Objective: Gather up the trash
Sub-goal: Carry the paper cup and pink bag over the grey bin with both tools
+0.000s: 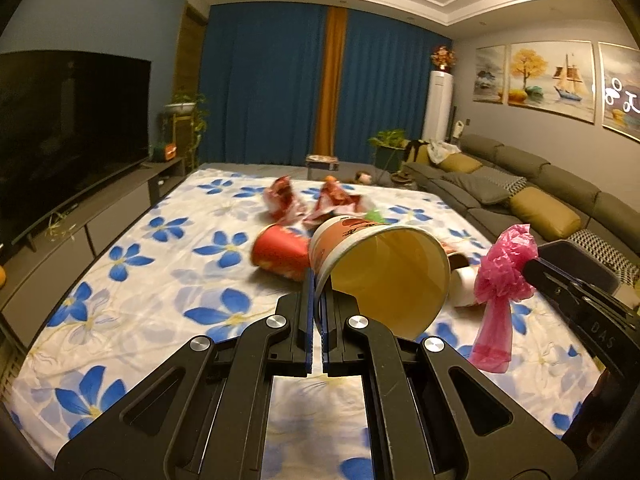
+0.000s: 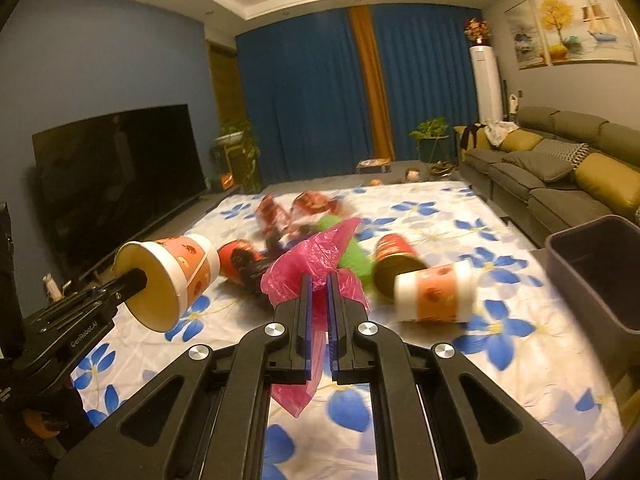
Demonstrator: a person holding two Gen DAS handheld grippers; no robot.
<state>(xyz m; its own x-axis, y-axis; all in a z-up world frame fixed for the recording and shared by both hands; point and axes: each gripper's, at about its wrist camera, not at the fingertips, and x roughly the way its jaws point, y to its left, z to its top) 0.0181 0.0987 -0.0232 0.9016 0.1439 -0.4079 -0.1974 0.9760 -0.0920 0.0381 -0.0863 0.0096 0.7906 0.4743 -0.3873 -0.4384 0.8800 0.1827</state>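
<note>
My left gripper (image 1: pixel 318 300) is clamped on the rim of a wide paper noodle cup with an orange-and-white printed sleeve (image 1: pixel 380 268). One blue pad sits inside the wall and one outside, so the empty cup hangs sideways, mouth towards the lens, clear of the cloth. Pinching the rim is the only purchase narrow jaws get on so wide a tub. My right gripper (image 2: pixel 319 280) is closed tight on a crumpled pink plastic bag (image 2: pixel 312 268), gathered at its bunched middle with the loose tail dangling below the fingers; thin film holds best when bunched like that.

Both pieces are lifted, and I judge the next move is to carry them to the dark grey rectangular plastic bin (image 2: pixel 592 272) at my right, just beside the table edge and near the bag.

On the white tablecloth printed with blue flowers (image 1: pixel 152 280) more trash waits: a second orange-and-white paper cup lying on its side (image 2: pixel 434 296), a red cylindrical paper tub (image 2: pixel 394 256) just behind it, another red tub (image 1: pixel 280 252), something green and crumpled (image 2: pixel 352 260), and beyond those torn red snack wrappers (image 1: pixel 308 200).

Further off stand a black flat television (image 1: pixel 72 132) on a low cabinet to the left, a grey sectional sofa with mustard cushions (image 1: pixel 532 196) to the right, and blue floor-length curtains with an orange strip (image 1: pixel 320 80) on the far wall.
</note>
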